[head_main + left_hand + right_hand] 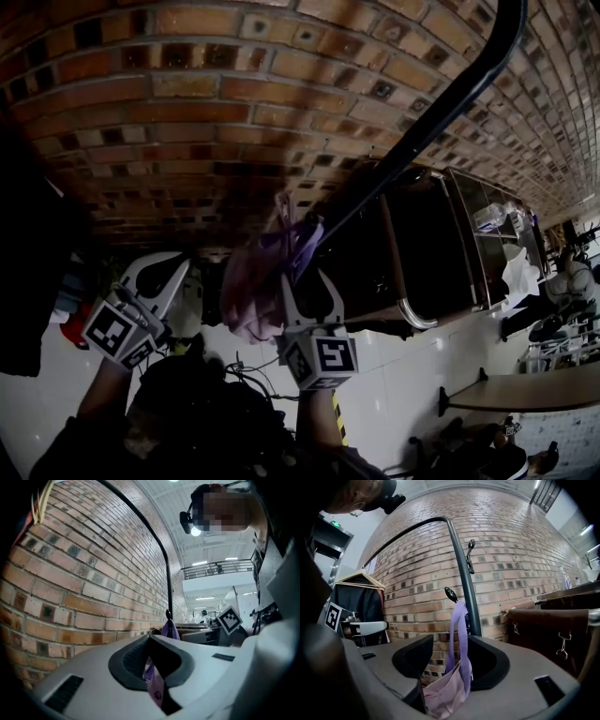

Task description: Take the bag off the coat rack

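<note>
**Step in hand (judged): freeing the strap loop from its hook.**

1. Close the right gripper (451, 641) on the strap (459, 630), not on the soft body of the bag (445, 691) sagging low between the jaws. Loose fabric is likely to slip or bunch.
2. Grip high, just beneath the hook (451, 594), to keep the loop short and controllable.
3. Raise the loop up and outward along the slant of the hook, past its rounded tip. Only then draw back from the coat rack (464, 573).
4. Keep clear of the upper hook (470, 545) on the same pole and of the brick wall (511, 550) close behind.
5. Avoid sideways tugs, given the probable risk of rocking the rack.

**Jaws**

- Right gripper: released and spread wide.
  - Bag body and both runs of the strap between the jaws, with no pinch visible.
  - Right-hand run of the strap just beside the right pad.
  - Bag hanging by the strap from the lower hook, close against the pole.
- Left gripper (148, 638): clenched, tips together.
  - Short lilac strip (155, 686) with a small ring caught between the tips and dangling down.
  - In the head view, off to the side of the bag, touching neither bag nor rack.
</note>
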Motion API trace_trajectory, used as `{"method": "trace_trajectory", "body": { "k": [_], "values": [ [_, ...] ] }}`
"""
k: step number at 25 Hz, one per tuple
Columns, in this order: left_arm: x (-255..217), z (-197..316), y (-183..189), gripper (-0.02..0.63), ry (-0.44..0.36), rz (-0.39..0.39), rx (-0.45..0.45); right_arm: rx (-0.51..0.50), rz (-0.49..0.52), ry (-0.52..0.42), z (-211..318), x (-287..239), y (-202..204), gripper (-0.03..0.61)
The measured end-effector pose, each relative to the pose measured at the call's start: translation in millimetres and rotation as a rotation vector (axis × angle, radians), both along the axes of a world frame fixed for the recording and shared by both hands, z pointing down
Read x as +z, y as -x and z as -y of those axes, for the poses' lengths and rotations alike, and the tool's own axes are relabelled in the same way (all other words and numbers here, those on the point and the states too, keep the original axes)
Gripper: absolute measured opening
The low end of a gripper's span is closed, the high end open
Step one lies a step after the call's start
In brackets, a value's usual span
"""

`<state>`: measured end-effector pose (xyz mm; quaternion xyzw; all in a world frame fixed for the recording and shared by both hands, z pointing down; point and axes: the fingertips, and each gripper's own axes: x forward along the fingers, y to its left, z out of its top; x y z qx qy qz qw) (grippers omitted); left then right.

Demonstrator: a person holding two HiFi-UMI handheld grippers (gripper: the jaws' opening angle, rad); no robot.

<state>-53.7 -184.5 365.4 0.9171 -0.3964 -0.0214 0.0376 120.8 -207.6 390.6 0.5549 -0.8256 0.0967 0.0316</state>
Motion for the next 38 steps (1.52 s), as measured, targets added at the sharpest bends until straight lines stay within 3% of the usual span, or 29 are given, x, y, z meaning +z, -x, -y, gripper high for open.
{"method": "trace_trajectory", "body": {
  "k": [19,24,32,38],
  "values": [
    [11,47,-5,0.008,0.025,-0.006,0.078,-0.041,-0.032,0.021,51,9,16,0.228],
    [19,52,-6,0.008,0.044,0.005,0.098,0.037,-0.027,-0.005,52,3,5,0.147],
    [19,63,-12,0.008,0.043,-0.003,0.124,0.106,-0.076,0.015,55,3,4,0.135],
    [19,66,-16,0.008,0.043,-0.008,0.137,0.120,-0.075,0.008,55,2,3,0.085]
  ]
}}
